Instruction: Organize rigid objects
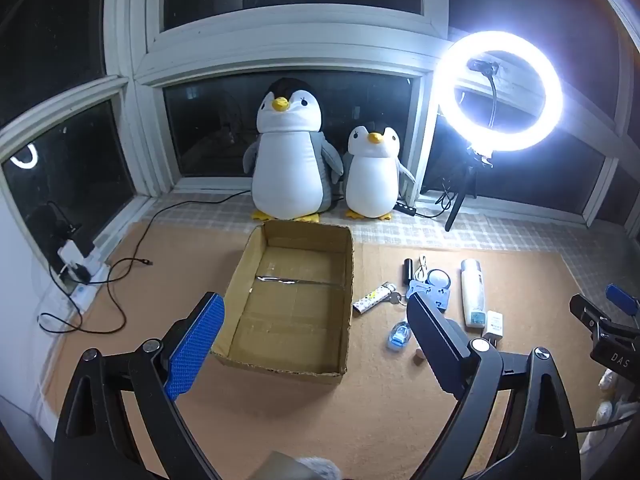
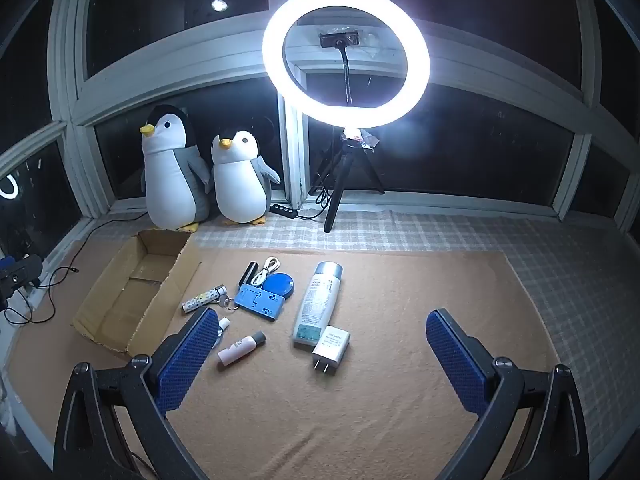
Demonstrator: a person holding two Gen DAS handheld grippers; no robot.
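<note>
Both the left gripper (image 1: 316, 334) and right gripper (image 2: 320, 354) hover with fingers wide, holding nothing. The cardboard box (image 2: 108, 320) sits empty; beside it lies the charger plug (image 2: 331, 348), best gripped across its flat sides.

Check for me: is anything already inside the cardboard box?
No, the cardboard box shows only its bare taped floor, while the small items, such as the white bottle, lie on the mat beside it.
</note>
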